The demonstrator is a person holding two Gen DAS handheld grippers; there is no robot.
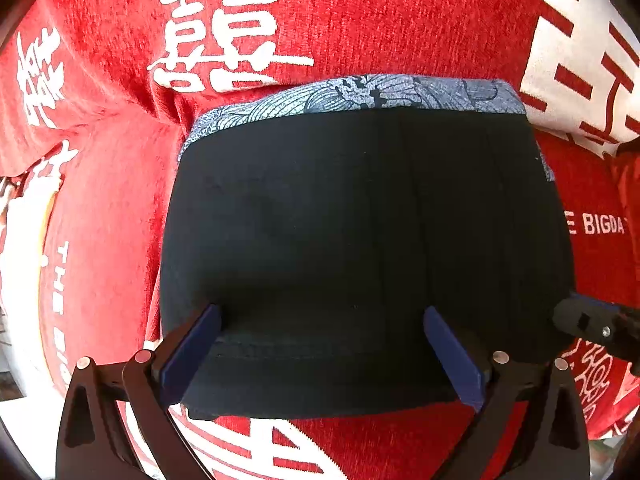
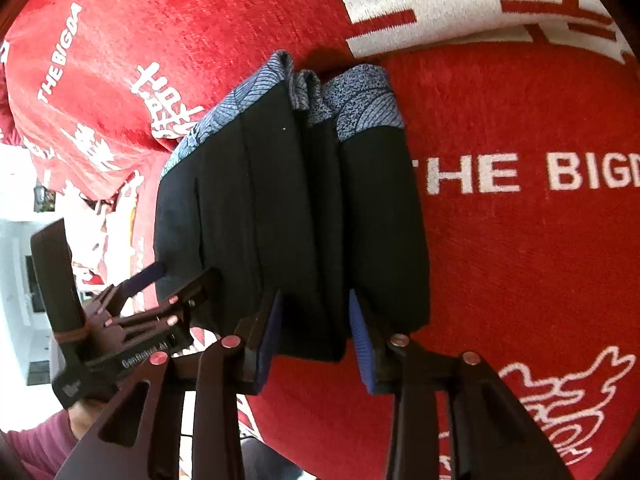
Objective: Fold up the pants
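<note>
Clearly, the black pants [image 1: 360, 240] lay folded into a compact packet on the red blanket [image 1: 400, 20], which carried white characters and the words "THE BIGDA". A band of blue-grey patterned fabric [image 1: 360, 94] showed along the packet's far edge, beyond the black cloth.

We held the left gripper [image 1: 322, 316] pointing straight down over the near edge of the packet. Its jaws stood wide, the two blue pads [image 1: 192, 356] spread far apart, one near each near corner of the fold. They bracketed the cloth without pinching it; the hem with its line of stitching lay flat and slack between them.

Seen from the right wrist, the pants [image 2: 280, 220] looked like several stacked layers, their folded edges running away from the camera, with the patterned band [image 2: 360, 108] curling up at the far end. We kept the right gripper [image 2: 316, 304] at the near end of that stack with its jaws at a narrow setting, partly parted. The middle layers sat between its blue pads [image 2: 362, 344], yet we could not tell whether the pads pressed on the cloth or merely stood beside it.

The left gripper [image 2: 176, 280] also appeared there, at the packet's left side, and a dark red sleeve [image 2: 36, 440] showed in the lower left corner.
</note>
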